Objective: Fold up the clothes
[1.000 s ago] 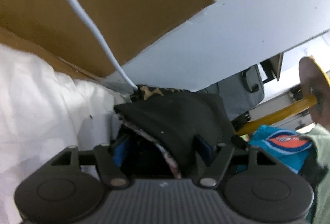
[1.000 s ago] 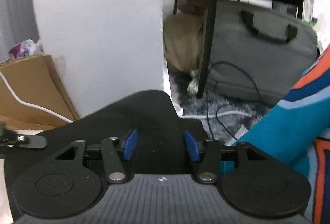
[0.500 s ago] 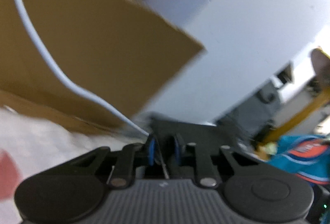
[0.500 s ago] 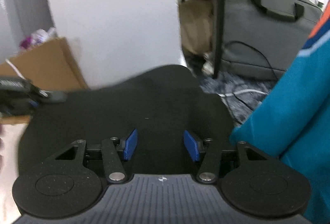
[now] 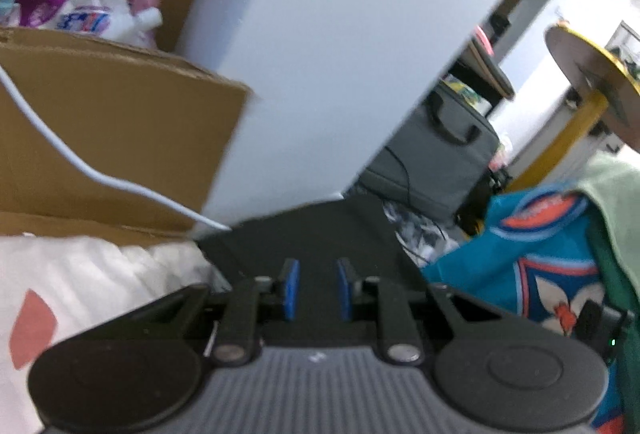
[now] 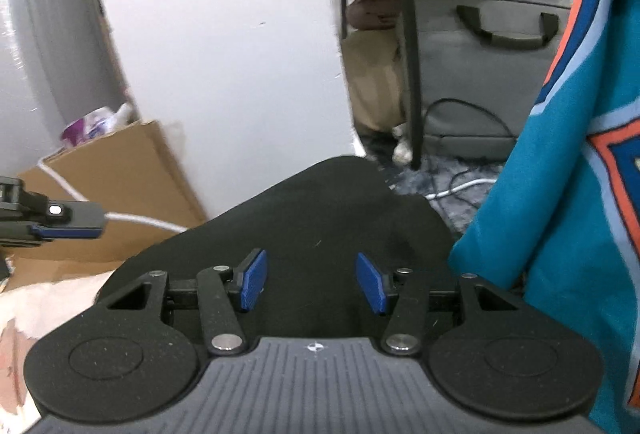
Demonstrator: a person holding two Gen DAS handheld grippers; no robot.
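A black garment (image 5: 320, 230) lies flat at the far edge of the white bedding (image 5: 100, 274). My left gripper (image 5: 317, 288) points at it with its blue pads a narrow gap apart. In the right wrist view the left gripper (image 6: 98, 226) sits at the far left; its tip is clear of the garment's (image 6: 340, 218) left edge, with no cloth hanging from it. My right gripper (image 6: 312, 286) hovers over the garment, pads wide apart, the smooth black cloth showing between them without being pinched. A teal and orange jersey (image 6: 560, 194) hangs close on the right.
A cardboard box (image 5: 120, 114) with a white cable (image 5: 80, 162) across it stands behind the bedding, against a white panel (image 5: 340, 54). Beyond the bed edge are a grey bag (image 6: 500, 74), a table leg (image 6: 408, 54) and cables on a rug. A yellow stand (image 5: 560, 138) rises at far right.
The left gripper's jaws went from wide around the bunched black garment to a narrow gap, and it rose and rolled. The garment now looks flat. The right gripper shifted slightly sideways.
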